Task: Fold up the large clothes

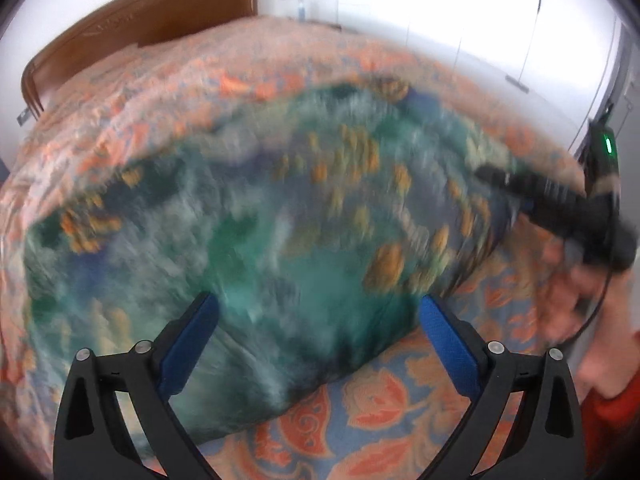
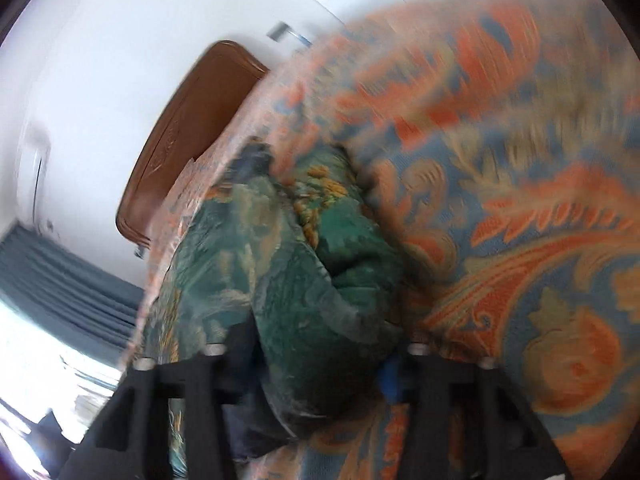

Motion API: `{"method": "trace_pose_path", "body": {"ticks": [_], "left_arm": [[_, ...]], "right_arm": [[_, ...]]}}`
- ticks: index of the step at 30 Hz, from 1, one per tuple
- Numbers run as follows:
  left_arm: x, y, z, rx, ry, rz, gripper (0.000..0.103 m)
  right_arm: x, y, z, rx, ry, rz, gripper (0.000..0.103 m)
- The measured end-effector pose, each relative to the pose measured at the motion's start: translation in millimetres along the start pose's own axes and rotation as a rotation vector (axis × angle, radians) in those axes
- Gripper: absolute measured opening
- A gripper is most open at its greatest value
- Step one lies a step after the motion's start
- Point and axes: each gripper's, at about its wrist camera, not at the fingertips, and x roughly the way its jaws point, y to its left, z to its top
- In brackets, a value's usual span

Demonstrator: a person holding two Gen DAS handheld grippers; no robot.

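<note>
A large green garment (image 1: pixel 260 208) with orange and blue patches lies spread on the bed, blurred by motion. My left gripper (image 1: pixel 320 316) hovers over its near edge, blue pads wide apart and open, with nothing pinched. In the left wrist view my right gripper (image 1: pixel 492 174) reaches in from the right, tips at the garment's right edge, with a hand (image 1: pixel 568 280) behind it. In the right wrist view a thick bunched fold of the garment (image 2: pixel 320 272) fills the gap of my right gripper (image 2: pixel 316 364); the fingers are shut on it, and a blue pad (image 2: pixel 390 376) presses its side.
The bed carries an orange and blue floral bedspread (image 1: pixel 380 400) (image 2: pixel 540 240). A brown wooden headboard (image 1: pixel 140 20) (image 2: pixel 188 128) stands at the far end. White wardrobe doors (image 1: pixel 500 20) line the right wall. A blue curtain (image 2: pixel 60 280) hangs by a bright window. A red sleeve (image 1: pixel 612 404) shows at right.
</note>
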Motion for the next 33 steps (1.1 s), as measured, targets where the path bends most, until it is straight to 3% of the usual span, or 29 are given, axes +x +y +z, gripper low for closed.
{"method": "trace_pose_path", "body": {"ticks": [6,9,11,17,20,23,24,26,28,31,33], "left_arm": [[-42.7,-7.0,66.4,-0.025,-0.051,-0.152,0.101],[-51.0,-16.2,94.1,-0.026,-0.021,-0.253,0.101],[-54.3,-20.7,103.5,-0.019,0.002,-0.274,0.101],[-57.7,-19.9,103.9,0.025,0.056,-0.122,0.102],[-48.5,-8.8,86.0,0.025,0.101,0.019,0.098],[-36.8,11.6,70.6,-0.026,0.152,0.093,0.047],[-34.6,18.8,69.4,-0.057,0.161,0.06,0.037],[-34.8,35.2,64.8,-0.11,0.165,0.001,0.031],[-37.0,48.2,65.8,-0.121,0.157,-0.004,0.029],[-51.9,75.4,65.7,-0.15,0.128,-0.015,0.029],[-61.1,101.1,63.6,-0.18,0.11,-0.005,0.029]], "right_arm": [[-49.1,92.0,-25.0,-0.491,-0.202,-0.075,0.034],[-62.1,133.4,-39.9,-0.696,-0.268,-0.074,0.034],[-70.8,160.4,-57.1,-0.835,-0.308,-0.068,0.034],[-78.0,226.7,-135.9,-1.259,-0.391,-0.055,0.034],[-76.9,246.5,-176.8,-1.437,-0.433,-0.05,0.034],[-72.5,252.7,-196.6,-1.508,-0.433,-0.03,0.034],[-70.1,254.9,-199.0,-1.513,-0.428,-0.026,0.034],[-66.3,256.7,-199.9,-1.5,-0.393,-0.013,0.036],[-64.2,255.4,-196.5,-1.473,-0.357,0.006,0.046],[-95.7,243.2,-190.8,-1.368,-0.233,0.145,0.062],[-107.0,237.0,-179.6,-1.281,-0.152,0.214,0.062]]}}
